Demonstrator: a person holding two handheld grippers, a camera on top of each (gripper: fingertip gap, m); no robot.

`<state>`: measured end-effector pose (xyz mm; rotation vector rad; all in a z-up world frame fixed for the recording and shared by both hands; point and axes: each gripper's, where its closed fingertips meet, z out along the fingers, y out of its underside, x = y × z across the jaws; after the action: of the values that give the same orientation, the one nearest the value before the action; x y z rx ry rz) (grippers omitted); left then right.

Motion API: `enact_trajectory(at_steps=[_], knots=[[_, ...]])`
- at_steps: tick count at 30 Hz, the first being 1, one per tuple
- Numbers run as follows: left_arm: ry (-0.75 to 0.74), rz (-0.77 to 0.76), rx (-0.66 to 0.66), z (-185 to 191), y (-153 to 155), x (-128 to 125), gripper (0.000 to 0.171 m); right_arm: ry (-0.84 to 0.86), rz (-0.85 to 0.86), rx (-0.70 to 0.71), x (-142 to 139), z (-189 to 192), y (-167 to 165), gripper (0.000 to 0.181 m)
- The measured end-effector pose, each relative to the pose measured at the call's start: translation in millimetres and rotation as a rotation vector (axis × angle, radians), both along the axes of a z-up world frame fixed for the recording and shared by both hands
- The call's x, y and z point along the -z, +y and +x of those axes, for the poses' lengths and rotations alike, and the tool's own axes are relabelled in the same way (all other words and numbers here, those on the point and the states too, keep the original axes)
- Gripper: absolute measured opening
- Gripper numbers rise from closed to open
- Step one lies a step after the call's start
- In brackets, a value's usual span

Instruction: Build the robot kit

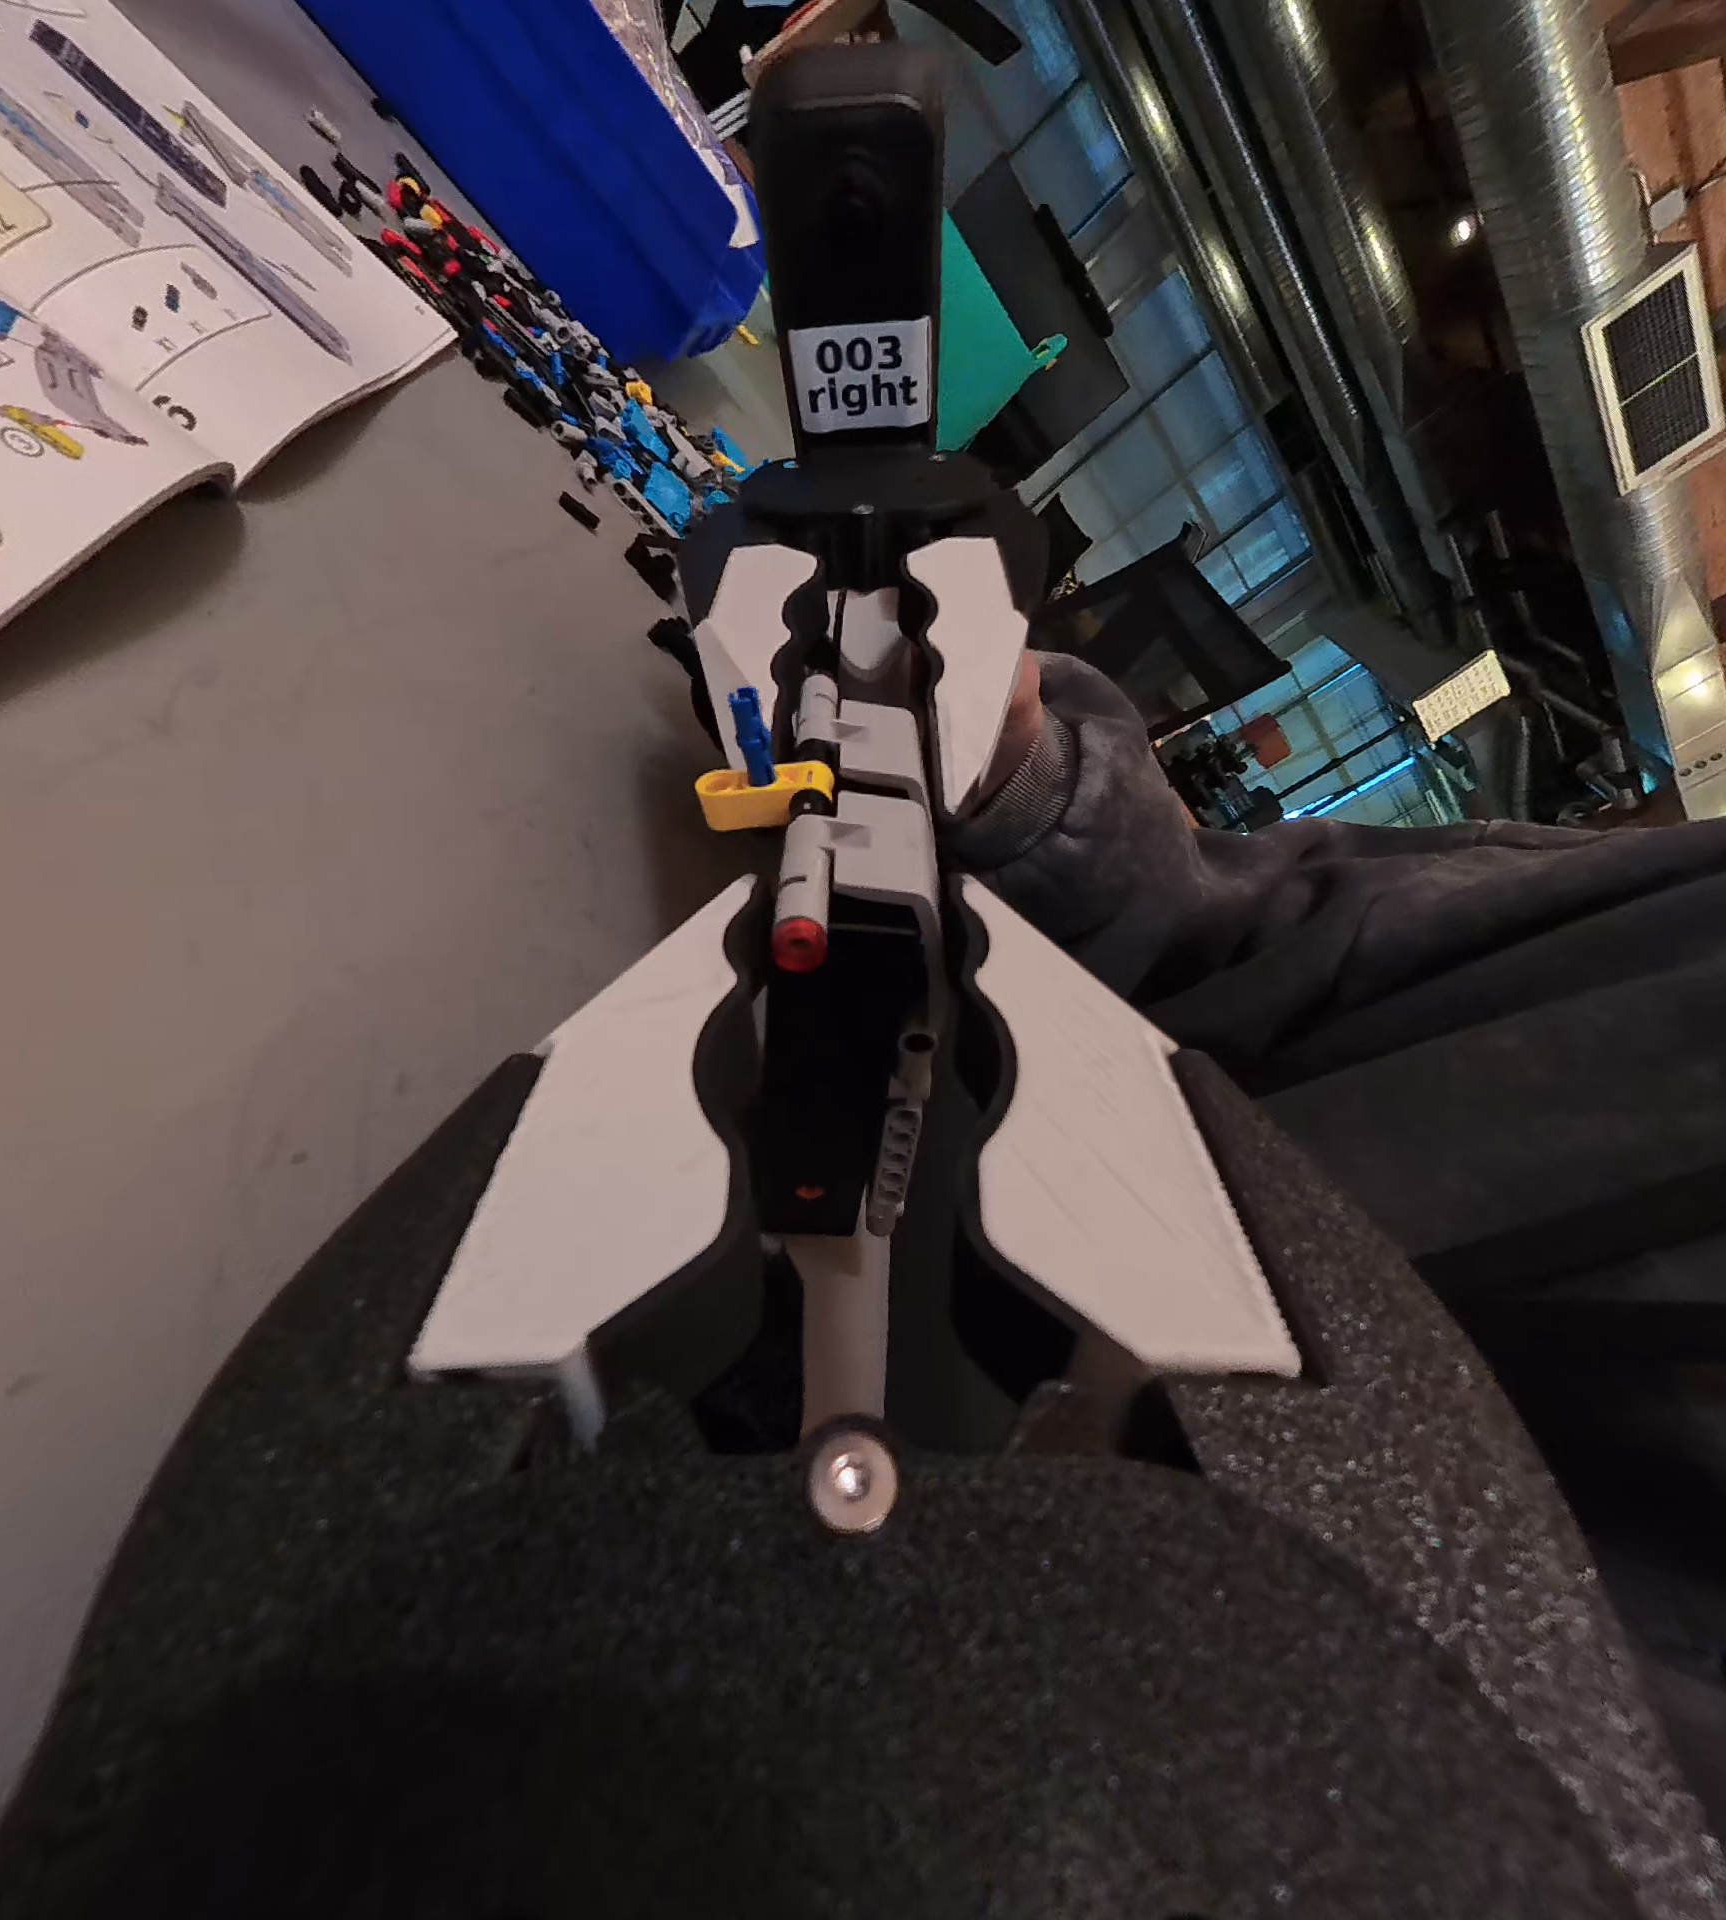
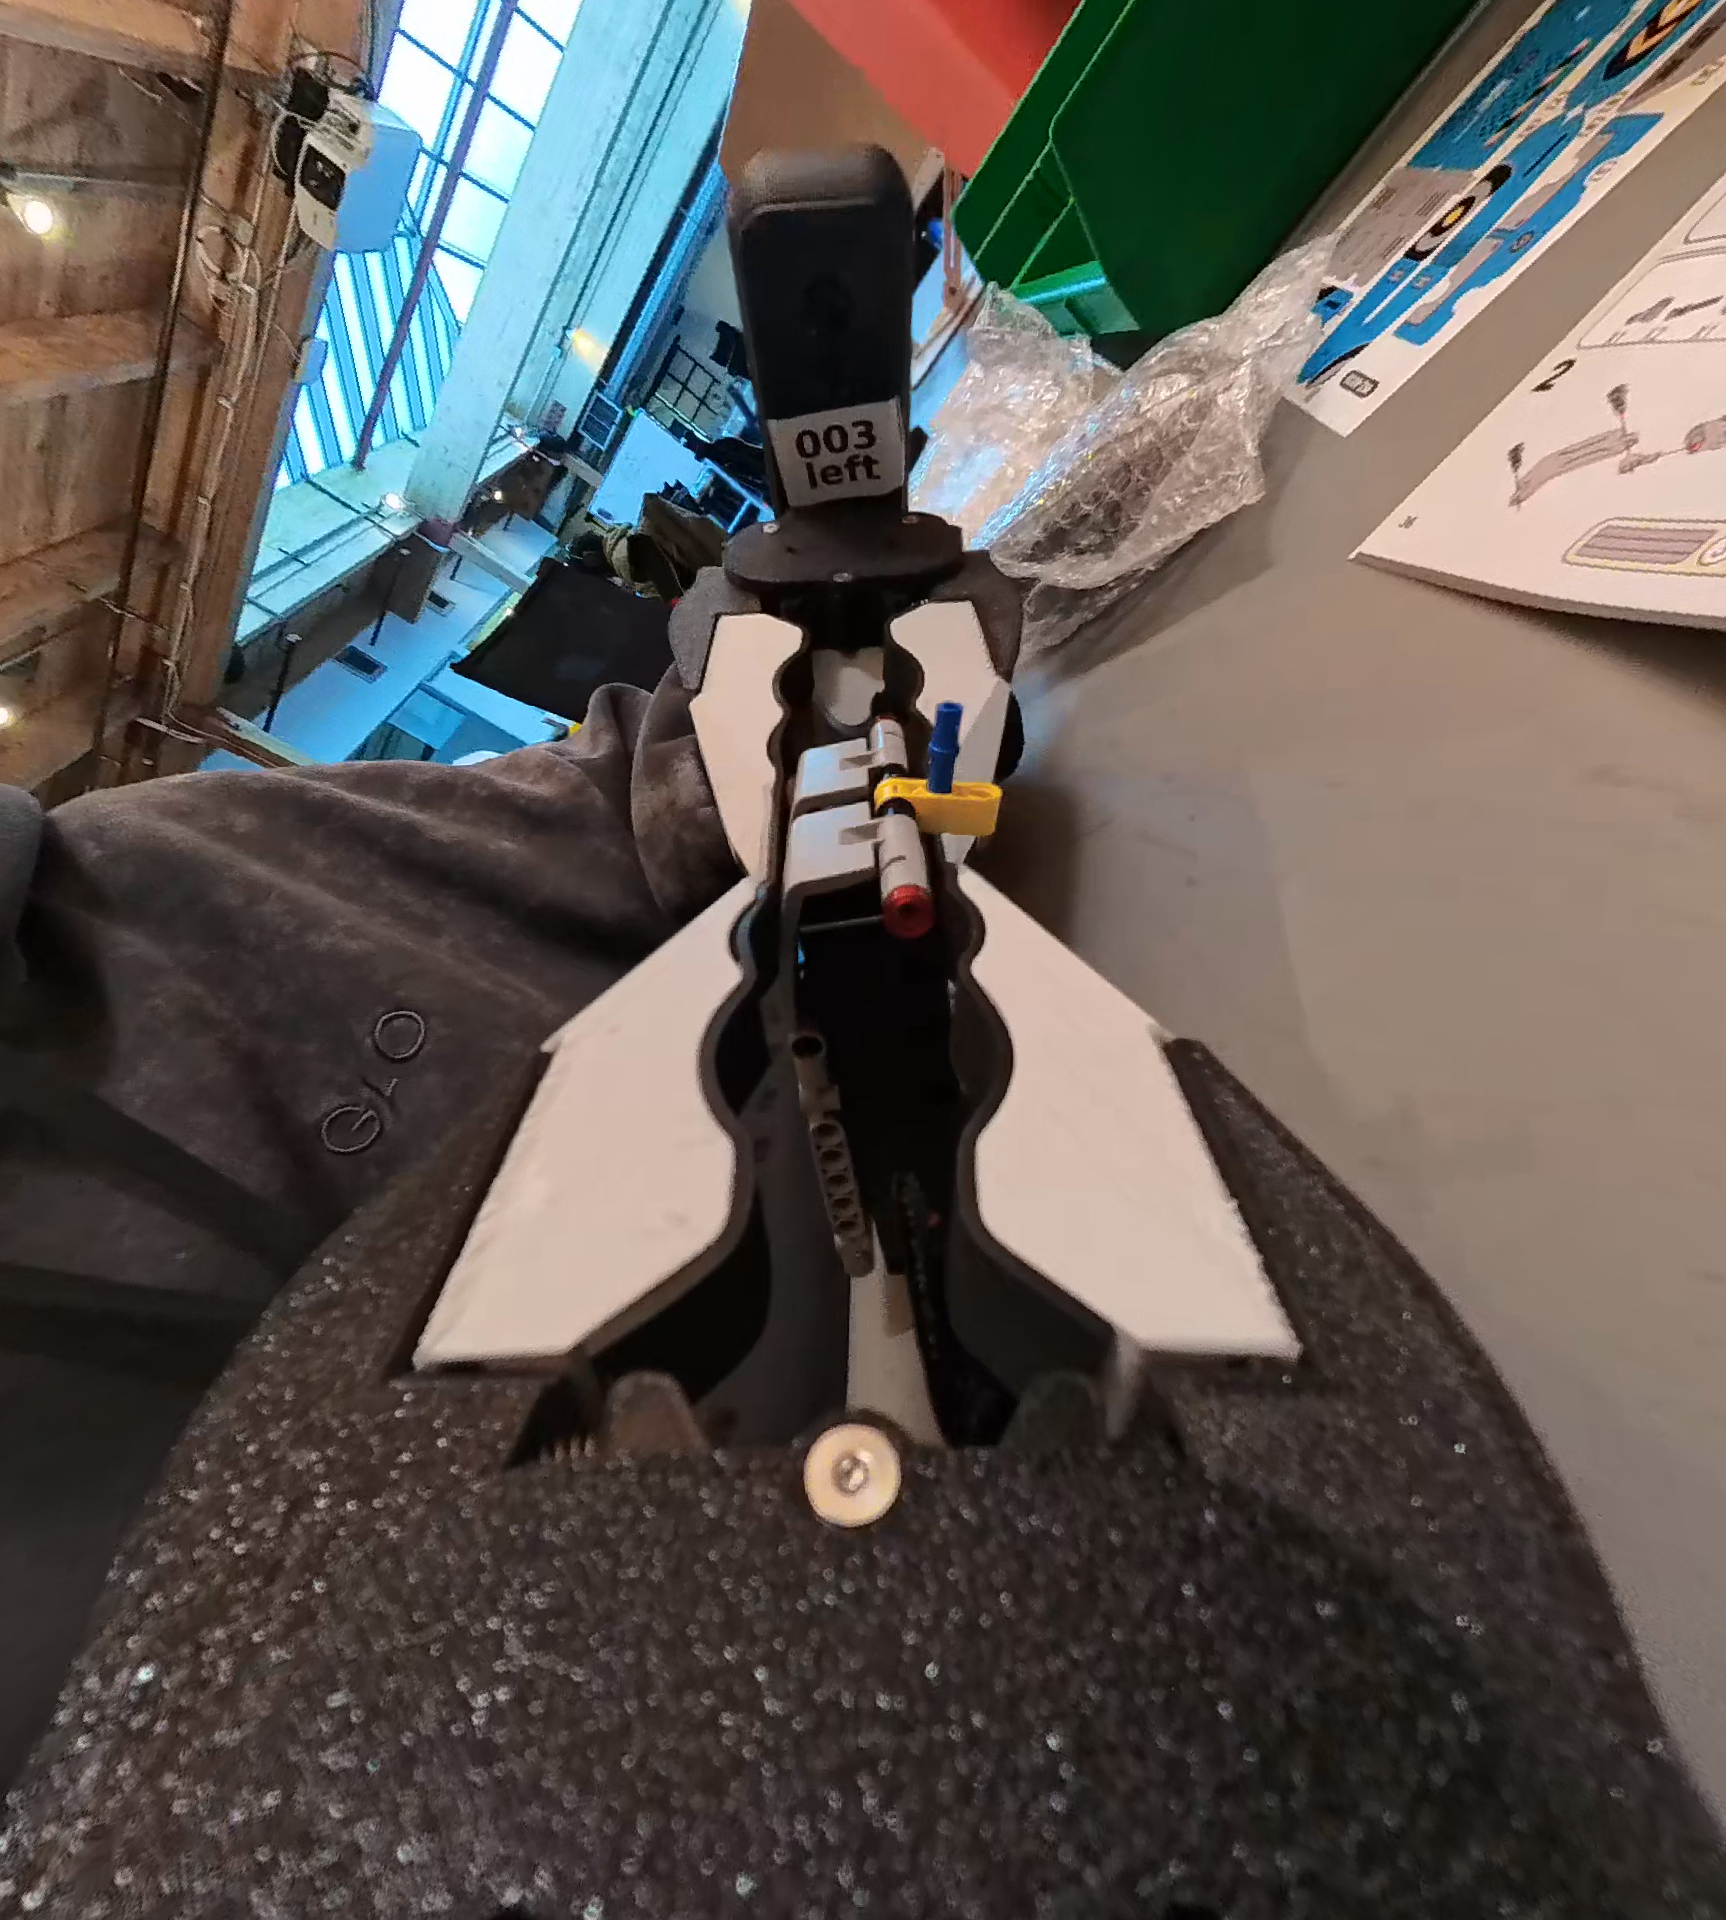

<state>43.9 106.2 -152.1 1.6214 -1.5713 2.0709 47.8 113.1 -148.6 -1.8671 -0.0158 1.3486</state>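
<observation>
Left wrist view. Your left gripper [image 1: 854,1039] is clenched on the near end of a long brick assembly [image 1: 864,831]: black block nearest the camera, two grey panels beyond. The assembly's long axis runs straight ahead along your fingers [image 1: 610,1174], and its far end sits between the fingers of the right gripper [image 1: 864,665], which faces you head-on. A grey rod with a red cap [image 1: 799,940] lies along the side towards the worktop; a yellow link [image 1: 755,795] carrying a blue pin [image 1: 750,727] sticks out from it at right angles, towards the grey worktop [image 1: 267,883]. An open instruction booklet [image 1: 111,312] lies at the worktop's far side, loose small parts [image 1: 568,343] in a row beside a blue bin [image 1: 547,135].

Right wrist view. Your right gripper [image 2: 854,1039] grips the opposite end of the same assembly [image 2: 838,821], so both tools hold one piece in line, nose to nose, off the worktop [image 2: 1358,935]. The left gripper [image 2: 843,686] closes on the far end. Red cap [image 2: 906,914], yellow link [image 2: 952,805] and blue pin [image 2: 942,743] again project towards the worktop. Booklet pages [image 2: 1669,416], crumpled clear wrap [image 2: 1129,447] and a green bin [image 2: 1202,135] lie beyond. A dark sleeve [image 2: 319,883] fills the side away from the worktop.
</observation>
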Motion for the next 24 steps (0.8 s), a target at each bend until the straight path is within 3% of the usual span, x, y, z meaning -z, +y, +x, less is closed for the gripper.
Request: enact_trajectory(at_steps=[8,10,13,16,17,20,24], knots=[[-0.028,0.045,-0.02,-0.2,1.4,-0.9,0.031,-0.017,0.007,-0.004,-0.2,3.3,1.0,0.03],[-0.061,0.069,-0.046,-0.5,6.2,-5.2,0.03,-0.179,0.07,0.107,-10.8,30.9,1.7,0.047],[-0.092,0.128,-0.089,-0.7,13.9,-8.3,0.03,-0.571,0.155,0.283,-31.1,96.0,-26.4,0.043],[-0.155,0.235,-0.125,-1.0,15.2,-12.3,0.031,-1.091,0.029,0.348,-3.9,163.1,-76.1,0.037],[-0.181,0.281,-0.132,-1.4,13.9,-13.4,0.031,-1.177,-0.033,0.309,12.1,172.8,-92.1,0.036],[-0.259,0.415,-0.156,-2.2,8.7,-15.5,0.031,-1.153,-0.122,0.23,49.3,173.0,-111.4,0.033],[-0.313,0.522,-0.17,-1.9,4.6,-14.2,0.031,-1.115,-0.201,0.309,71.9,198.6,-104.6,0.027]])
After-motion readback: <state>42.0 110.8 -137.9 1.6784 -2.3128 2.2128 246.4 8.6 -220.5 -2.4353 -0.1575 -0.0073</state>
